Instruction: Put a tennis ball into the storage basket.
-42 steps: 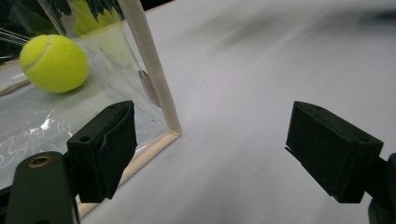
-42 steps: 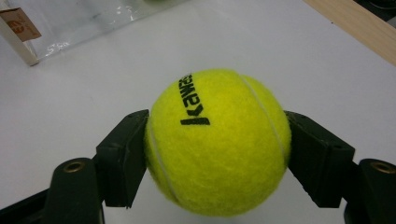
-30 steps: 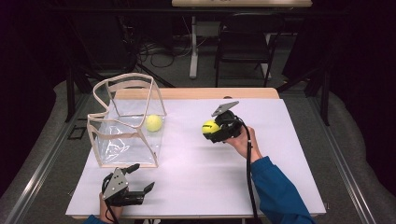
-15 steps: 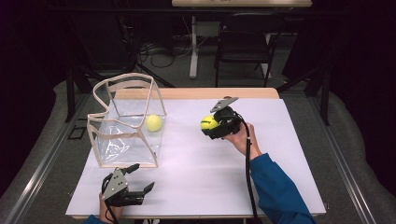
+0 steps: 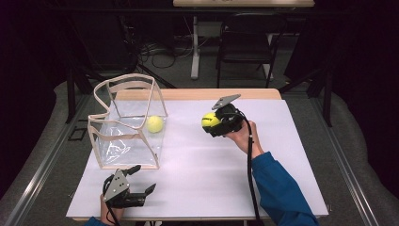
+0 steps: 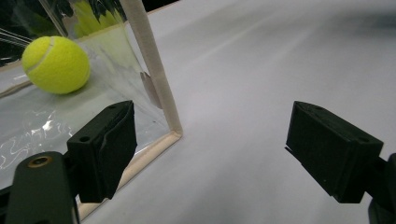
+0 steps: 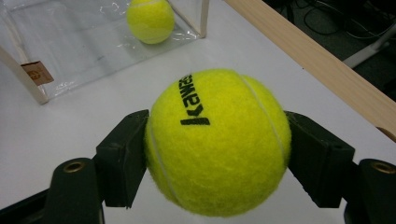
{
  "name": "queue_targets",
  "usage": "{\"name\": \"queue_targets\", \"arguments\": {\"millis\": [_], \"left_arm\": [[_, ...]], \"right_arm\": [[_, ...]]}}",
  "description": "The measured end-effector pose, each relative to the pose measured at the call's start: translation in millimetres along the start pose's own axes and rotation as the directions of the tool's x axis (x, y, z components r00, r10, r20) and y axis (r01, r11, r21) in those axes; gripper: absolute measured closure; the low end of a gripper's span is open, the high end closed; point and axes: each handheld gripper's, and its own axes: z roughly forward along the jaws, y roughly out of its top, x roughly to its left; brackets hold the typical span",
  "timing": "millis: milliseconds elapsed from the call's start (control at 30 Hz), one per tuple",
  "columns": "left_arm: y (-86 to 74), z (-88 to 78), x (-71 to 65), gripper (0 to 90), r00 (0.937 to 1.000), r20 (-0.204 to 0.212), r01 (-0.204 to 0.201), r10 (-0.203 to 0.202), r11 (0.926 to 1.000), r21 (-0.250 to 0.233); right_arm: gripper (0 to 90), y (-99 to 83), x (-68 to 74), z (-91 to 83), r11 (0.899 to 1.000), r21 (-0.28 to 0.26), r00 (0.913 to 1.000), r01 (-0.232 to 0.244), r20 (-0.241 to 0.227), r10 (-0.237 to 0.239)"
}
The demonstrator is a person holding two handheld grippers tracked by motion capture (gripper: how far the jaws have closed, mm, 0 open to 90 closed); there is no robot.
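The right gripper (image 5: pixel 212 121), pinching a fuzzy yellow tennis ball (image 7: pixel 217 140) between its jaws, has drifted a little leftward over the white worktop (image 5: pixel 207 174) since a second ago, toward the clear plastic bag with beige trim (image 5: pixel 127 125), where a second yellow tennis ball (image 5: pixel 155 124) already lies. It looks like the carry toward the bag is under way. The left gripper (image 5: pixel 141 181) rests near the bag's front corner, jaws spread and empty.

Right gripper (image 5: pixel 214 123) raised, apparently tilted leftward, jaws clamped; left gripper (image 5: pixel 139 180) rests low, jaws apart.
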Motion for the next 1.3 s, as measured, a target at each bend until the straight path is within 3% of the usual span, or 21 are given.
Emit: {"name": "queue_targets", "arguments": {"millis": [1300], "left_arm": [[0.0,0.2,-0.5,16.0,1.0,0.002,0.001,-0.001,1.0,0.0]], "right_arm": [[26.6,27.5,-2.9,-6.1,0.999,-0.047,0.9998,0.019,0.01,-0.019]]}}
